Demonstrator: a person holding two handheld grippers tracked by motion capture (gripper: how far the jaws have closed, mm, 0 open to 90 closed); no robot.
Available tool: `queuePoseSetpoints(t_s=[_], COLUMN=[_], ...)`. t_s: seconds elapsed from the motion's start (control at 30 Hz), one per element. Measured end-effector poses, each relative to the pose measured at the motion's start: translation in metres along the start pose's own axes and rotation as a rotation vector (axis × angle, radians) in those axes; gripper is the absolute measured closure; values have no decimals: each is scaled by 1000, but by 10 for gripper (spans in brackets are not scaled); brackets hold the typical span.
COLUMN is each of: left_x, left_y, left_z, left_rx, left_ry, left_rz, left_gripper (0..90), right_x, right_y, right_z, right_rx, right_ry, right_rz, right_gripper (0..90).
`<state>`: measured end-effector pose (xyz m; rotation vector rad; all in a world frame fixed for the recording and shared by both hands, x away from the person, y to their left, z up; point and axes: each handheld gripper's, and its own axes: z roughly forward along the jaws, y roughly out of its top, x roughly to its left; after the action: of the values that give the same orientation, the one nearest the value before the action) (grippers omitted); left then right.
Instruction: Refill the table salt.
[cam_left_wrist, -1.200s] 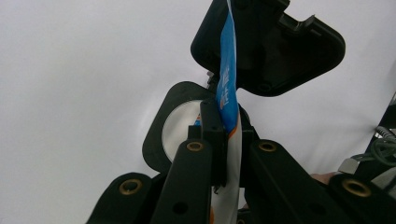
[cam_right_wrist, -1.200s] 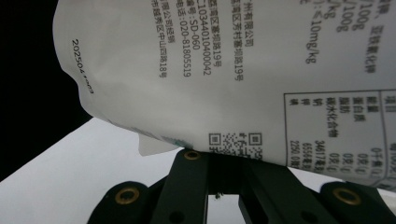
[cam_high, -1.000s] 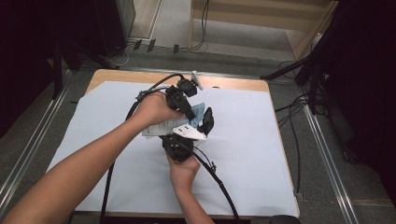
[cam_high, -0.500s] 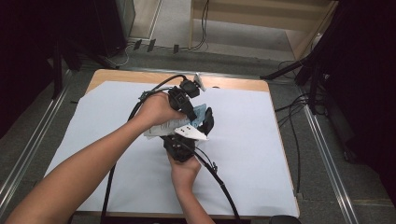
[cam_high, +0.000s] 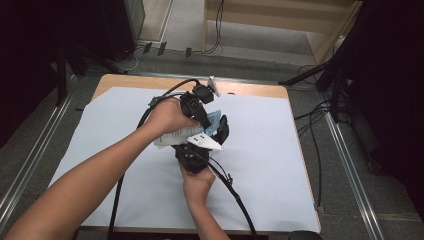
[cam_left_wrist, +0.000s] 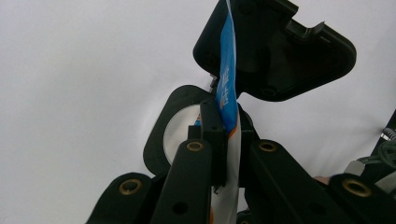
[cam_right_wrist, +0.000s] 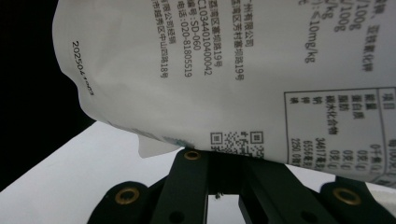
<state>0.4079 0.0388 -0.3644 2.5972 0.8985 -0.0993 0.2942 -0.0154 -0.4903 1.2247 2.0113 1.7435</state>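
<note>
Above the middle of the white sheet (cam_high: 280, 165), left gripper (cam_left_wrist: 219, 123) and right gripper (cam_right_wrist: 223, 161) both clamp one printed pouch (cam_right_wrist: 261, 70) (blue-edged), apparently mid-tear; next, the hands likely must pull apart.

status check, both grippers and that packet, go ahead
Left gripper shut on packet edge. Right gripper shut on its printed white side. Packet held above white table sheet, nothing in the way.
</note>
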Motion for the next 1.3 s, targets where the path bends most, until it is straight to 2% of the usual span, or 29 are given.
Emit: queuePoseSetpoints(t_s=[0.67, 1.07, 1.3], left_x=[-1, -4, -4], left_y=[2, 5, 5], left_z=[-1, 1, 1], left_rx=[21, 32, 35], left_ry=[5, 38, 42], left_rz=[-3, 5, 3], left_gripper=[897, 898, 898], right_x=[1, 1, 2], right_y=[1, 2, 2], right_z=[0, -1, -1], right_rx=[-8, -12, -16], right_ry=[9, 12, 19], right_rz=[9, 13, 15], right_gripper=[900, 900, 900])
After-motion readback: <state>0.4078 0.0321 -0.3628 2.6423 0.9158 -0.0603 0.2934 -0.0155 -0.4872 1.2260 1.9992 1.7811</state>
